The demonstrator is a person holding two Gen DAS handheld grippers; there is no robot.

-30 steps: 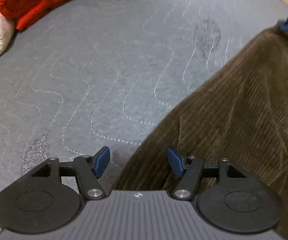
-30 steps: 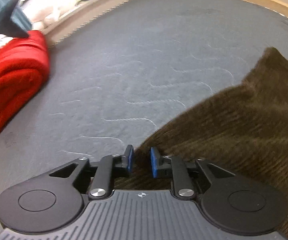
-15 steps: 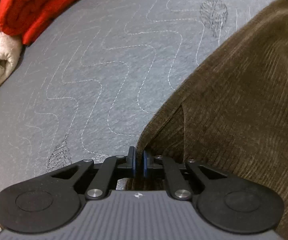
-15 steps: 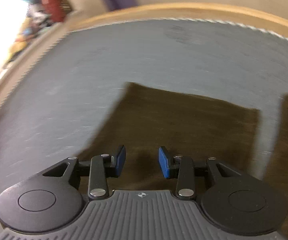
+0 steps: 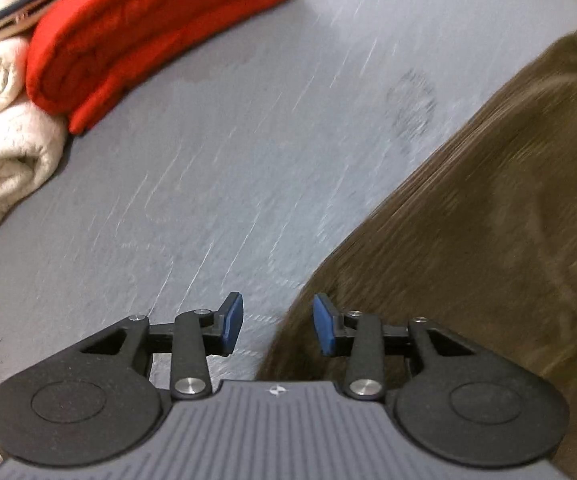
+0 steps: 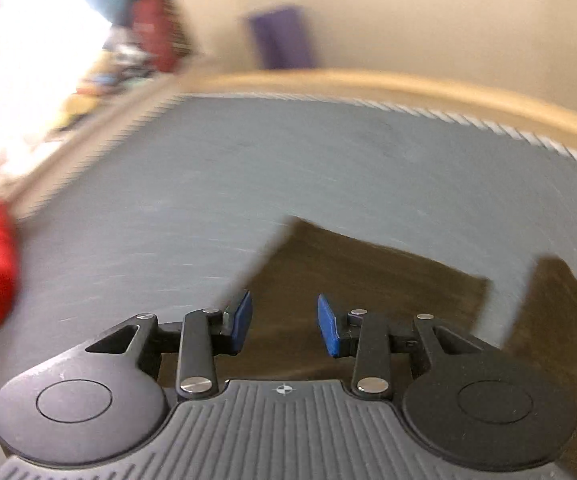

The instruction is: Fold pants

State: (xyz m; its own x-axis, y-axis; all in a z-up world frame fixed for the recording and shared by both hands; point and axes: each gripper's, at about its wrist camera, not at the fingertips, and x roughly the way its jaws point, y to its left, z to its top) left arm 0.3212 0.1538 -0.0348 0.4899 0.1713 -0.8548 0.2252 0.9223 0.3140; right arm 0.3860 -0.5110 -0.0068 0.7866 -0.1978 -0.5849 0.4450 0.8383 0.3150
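1. The left gripper (image 5: pixel 278 330) hangs above the grey quilted mattress (image 5: pixel 228 168) with its blue pads spread and nothing pinched between them. Its jaws are opening, and the cloth's edge passes beneath the gap rather than through it.

2. The brown corduroy pants (image 5: pixel 488 240) lie flat on the mattress, filling the right side of the left wrist view; their long edge runs diagonally from beside the right pad toward the far upper right. Laid out flat like this, they offer clean edges to take hold of.

3. The right gripper (image 6: pixel 284 322) also stands parted and empty, tilted less steeply, so its camera looks along the bed toward the wooden frame (image 6: pixel 408 84) and the wall. Below and beyond its pads lie the pants (image 6: pixel 368 280) — two squared ends with a strip of mattress showing between them, probably the leg cuffs, though blur makes that uncertain.

4. Both claws being empty over cloth that lies settled suggests a pause between folds: the garment rests on the bed, not lifted anywhere that shows.

5. A folded red blanket (image 5: pixel 148 28) and a rolled cream blanket (image 5: pixel 4 136) sit at the mattress's far left, well apart from the pants — likely put aside to leave folding room.

6. The next grasp will likely need a pad slid under an edge, since corduroy lying flat offers no raised fold.
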